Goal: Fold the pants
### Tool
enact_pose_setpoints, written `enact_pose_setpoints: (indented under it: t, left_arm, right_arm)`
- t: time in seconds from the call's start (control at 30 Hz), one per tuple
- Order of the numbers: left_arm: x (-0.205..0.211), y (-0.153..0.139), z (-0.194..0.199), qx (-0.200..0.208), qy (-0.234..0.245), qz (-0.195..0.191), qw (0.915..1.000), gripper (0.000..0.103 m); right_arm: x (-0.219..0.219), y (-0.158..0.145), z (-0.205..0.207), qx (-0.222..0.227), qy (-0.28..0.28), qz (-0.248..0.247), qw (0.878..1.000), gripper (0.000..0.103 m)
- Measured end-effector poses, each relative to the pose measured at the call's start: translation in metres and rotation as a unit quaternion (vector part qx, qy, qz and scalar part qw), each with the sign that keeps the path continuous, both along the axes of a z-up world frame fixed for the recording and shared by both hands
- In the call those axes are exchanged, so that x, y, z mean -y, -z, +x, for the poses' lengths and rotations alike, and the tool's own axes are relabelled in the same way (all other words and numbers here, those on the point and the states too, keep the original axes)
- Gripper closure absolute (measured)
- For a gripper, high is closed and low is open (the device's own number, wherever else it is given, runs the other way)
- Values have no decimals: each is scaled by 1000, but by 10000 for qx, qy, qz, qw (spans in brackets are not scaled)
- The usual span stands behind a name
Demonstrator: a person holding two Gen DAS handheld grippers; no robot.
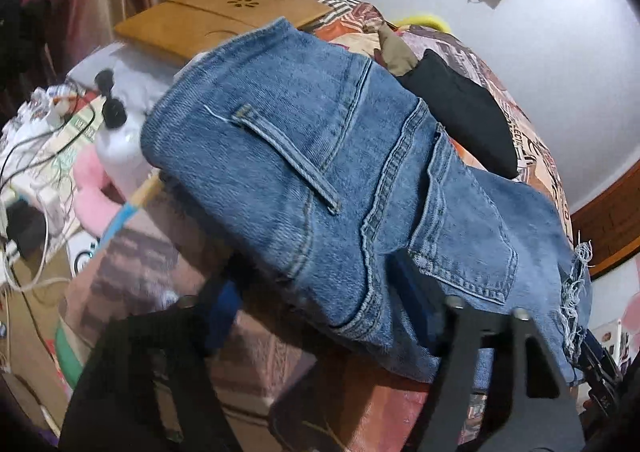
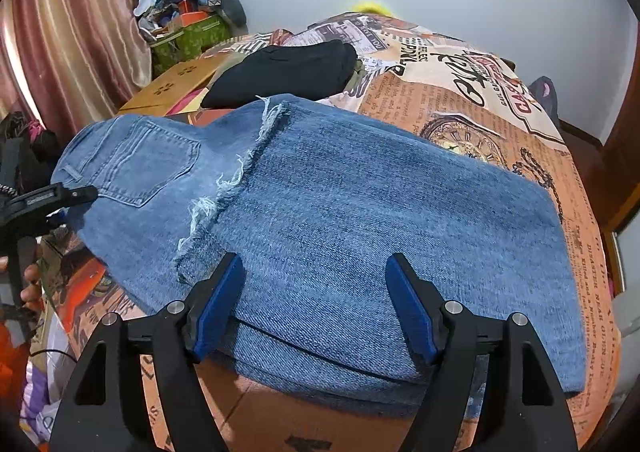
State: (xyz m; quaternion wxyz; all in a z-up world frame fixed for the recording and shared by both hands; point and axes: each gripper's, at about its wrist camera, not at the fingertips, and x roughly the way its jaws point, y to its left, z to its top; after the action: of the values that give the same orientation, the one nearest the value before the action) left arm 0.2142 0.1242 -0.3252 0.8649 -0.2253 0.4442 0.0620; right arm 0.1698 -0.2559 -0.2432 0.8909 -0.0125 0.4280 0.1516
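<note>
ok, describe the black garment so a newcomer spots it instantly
Start at the bed with the newspaper-print cover. Blue jeans lie across its near part; just beyond them, toward the wall, sits the black garment. It is the only plain black, folded piece, with no denim or print.

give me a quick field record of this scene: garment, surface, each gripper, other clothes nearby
garment: blue jeans, partly folded, frayed leg ends lying over the seat near the back pocket
surface: bed with printed sheet
left gripper: at the waist end, jaws apart around the denim edge, grip unclear
right gripper: jaws open, straddling the folded edge, not pinching
other clothes: black folded garment behind the jeans
</note>
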Motion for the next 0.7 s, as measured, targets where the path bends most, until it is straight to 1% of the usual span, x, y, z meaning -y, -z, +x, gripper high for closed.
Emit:
enact_pose_setpoints:
  t: [0.03,0.1,0.13,0.17,0.2,0.23,0.27,0.33,0.4,0.53,0.67,0.7]
  left_arm:
    - [-2,-2,1,20,1,-22,10000,45]
    - [-7,-7,3,53,55,-46,10000,51]
    - [-5,-10,3,80,107,31,9999,53]
    - [-4,-13,3,106,150,122,9998,55]
    - [3,-20,3,188,261,379,9988,59]
    - [8,-26,3,268,338,556,9975,63]
    - [13,-33,1,363,415,695,9961,65]
    - [20,-45,2,512,531,873,9934,73]
    - [25,-57,3,604,599,967,9917,77]
    - [38,-78,7,754,711,1189,9875,82]
    - [55,-103,6,984,857,1360,9821,84]
    - [61,-113,5,1119,920,1381,9798,87]
  right_arm:
    - [0,0,0,-5,-7,15,10000,32]
    - [1,-1,0,-11,-31,25,10000,32]
    - [1,-1,0,-12,-41,32,10000,32]
    - [1,-1,0,-16,-40,42,10000,32]
    - [1,-1,0,-16,-38,49,10000,32]
    - [1,-1,0,-17,-33,51,10000,32]
    - [1,-1,0,-17,-28,55,10000,32]
    - [2,-1,1,-25,-14,68,10000,32]
    - [3,-2,1,-50,19,84,9999,32]
    - [10,-7,-2,-148,113,228,9996,32]
    - [27,-16,-11,-78,305,301,9991,32]
    - [34,-18,-14,-51,396,299,9988,32]
